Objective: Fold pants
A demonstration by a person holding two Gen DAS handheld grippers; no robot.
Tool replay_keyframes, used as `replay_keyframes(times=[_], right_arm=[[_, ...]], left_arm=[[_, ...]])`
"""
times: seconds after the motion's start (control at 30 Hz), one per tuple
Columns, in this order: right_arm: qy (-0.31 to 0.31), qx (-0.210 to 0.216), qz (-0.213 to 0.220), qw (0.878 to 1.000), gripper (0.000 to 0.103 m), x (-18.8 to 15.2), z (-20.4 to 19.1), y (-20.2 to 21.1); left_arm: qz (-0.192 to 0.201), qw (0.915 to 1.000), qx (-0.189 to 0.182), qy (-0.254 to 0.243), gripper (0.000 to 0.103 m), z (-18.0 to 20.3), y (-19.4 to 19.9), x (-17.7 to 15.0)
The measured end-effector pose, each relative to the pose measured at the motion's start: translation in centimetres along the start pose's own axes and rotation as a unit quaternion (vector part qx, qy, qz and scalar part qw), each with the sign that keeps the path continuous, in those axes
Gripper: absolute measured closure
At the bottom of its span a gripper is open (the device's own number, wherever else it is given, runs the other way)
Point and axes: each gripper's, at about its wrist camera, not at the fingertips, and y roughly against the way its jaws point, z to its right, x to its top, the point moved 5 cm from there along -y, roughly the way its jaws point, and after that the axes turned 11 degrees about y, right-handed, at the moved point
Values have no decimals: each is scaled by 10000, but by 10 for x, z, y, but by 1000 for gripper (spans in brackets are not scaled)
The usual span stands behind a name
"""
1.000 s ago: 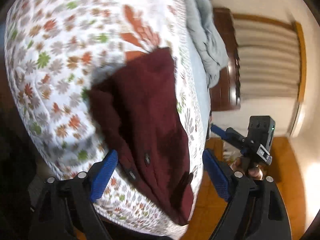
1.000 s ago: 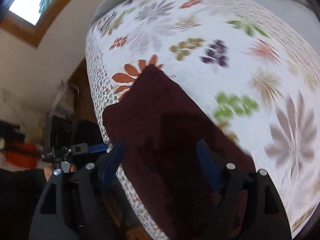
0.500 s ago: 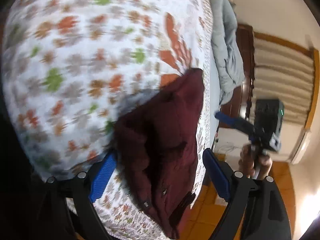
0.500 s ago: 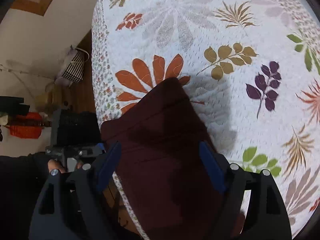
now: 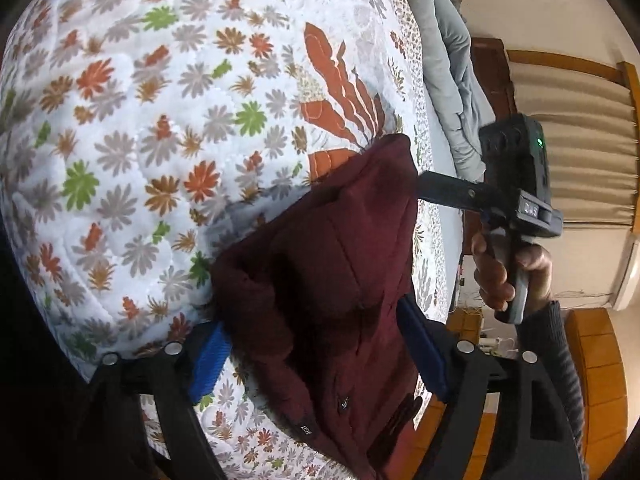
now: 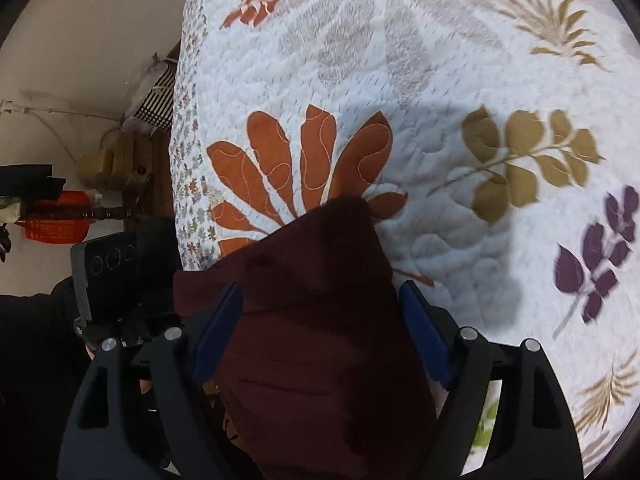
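Pants (image 5: 332, 280): soft, light, limp cloth, will sag and slide on quilt (image 5: 140, 120); you take hold at edge or corner, pinch both layers. Dark maroon, bunched, small buttons near hem. Lies on bed edge, between fingers of both claws. Left claw (image 5: 316, 354) closing, wide, nothing gripped. Right claw (image 6: 320, 334) wide open, empty.

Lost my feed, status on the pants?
Left gripper closing, right gripper open, neither clamped. Maroon pants bunched on quilt edge. Nothing in the way.

small white tag on maroon pants (image 5: 320, 280), lettering too blurred to read
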Motion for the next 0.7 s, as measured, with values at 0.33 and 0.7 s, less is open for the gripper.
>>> replay_keyframes(times=[0.33,0.7], right_arm=[[-64,36,-155,9999,66,3,5,-7],[75,-514,173,9985,82,-13,-33,40]], left_arm=[[-123,9992,383,-71,44,18,-17,8],[-25,9952,226,-953,62,68,1,-5]])
